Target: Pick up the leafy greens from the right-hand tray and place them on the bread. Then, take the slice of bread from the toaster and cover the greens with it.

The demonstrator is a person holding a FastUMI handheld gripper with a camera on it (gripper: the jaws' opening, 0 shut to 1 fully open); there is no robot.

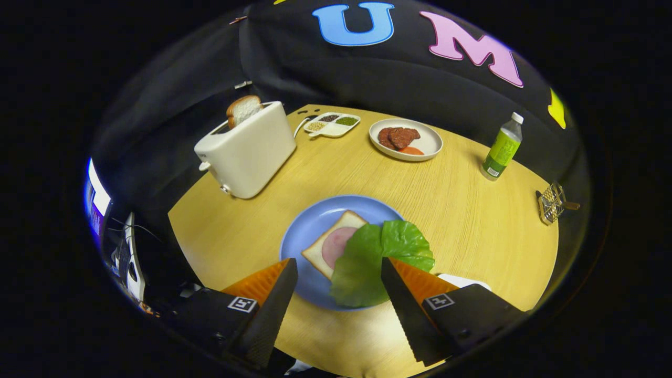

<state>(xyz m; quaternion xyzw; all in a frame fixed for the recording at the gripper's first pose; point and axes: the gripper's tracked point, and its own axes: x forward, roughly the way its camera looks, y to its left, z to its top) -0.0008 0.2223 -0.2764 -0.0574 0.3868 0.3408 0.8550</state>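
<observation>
A green lettuce leaf (380, 249) lies on the blue plate (315, 218), draped over the near right part of a bread slice (316, 253) topped with a pink ham round (336, 242). My gripper (338, 261) hovers open just above the plate's near side. The leaf's lower part lies between the fingers and reaches the right finger, and neither finger presses on it. Beyond the plate to the left stands a white toaster (247, 152) with a slice of bread (242, 109) sticking up from its slot.
A white tray's corner (463, 280) peeks out behind the right finger. At the table's far side sit a small divided dish (332, 124) and a white plate of meat slices (405, 139). A green bottle (502, 147) and a wire rack (551, 202) stand far right.
</observation>
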